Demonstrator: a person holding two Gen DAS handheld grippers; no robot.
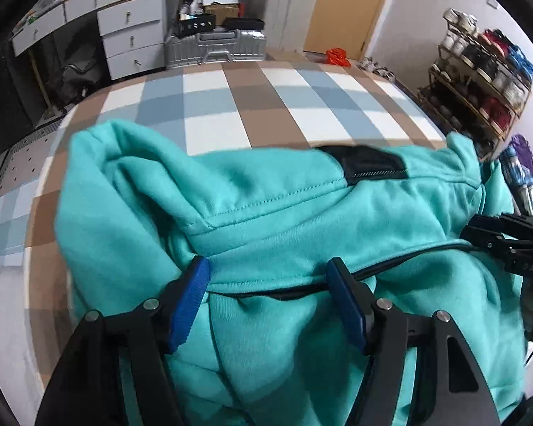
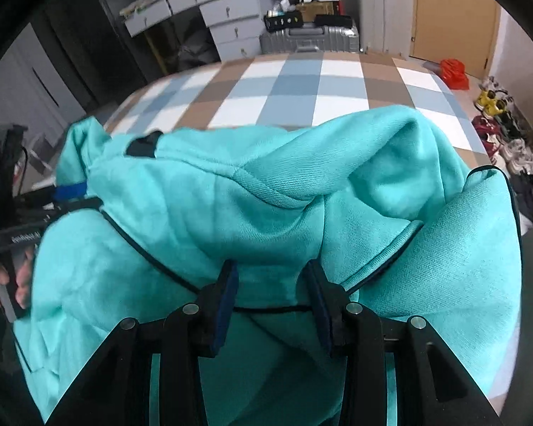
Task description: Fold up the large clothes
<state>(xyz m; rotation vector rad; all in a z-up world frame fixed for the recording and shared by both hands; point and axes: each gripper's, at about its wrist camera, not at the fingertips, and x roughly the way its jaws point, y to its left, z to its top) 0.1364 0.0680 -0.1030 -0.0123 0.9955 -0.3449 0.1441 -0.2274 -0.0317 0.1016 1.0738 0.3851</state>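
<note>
Small print marks the side of each gripper as seen from the other; both are too blurred to read.

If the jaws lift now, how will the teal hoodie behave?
Hoodie likely floppy: it lies bunched in soft folds on the checked bed. Thick fleece looks fairly heavy, so the unheld parts would probably sag. Not slippery, judging by the matte knit.

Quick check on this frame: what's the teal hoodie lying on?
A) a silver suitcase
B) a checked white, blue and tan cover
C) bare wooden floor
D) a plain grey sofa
B: in both wrist views the teal hoodie sits bunched on the checked cover, whose white, blue and tan squares run on behind it toward the silver suitcase at the far end.
</note>
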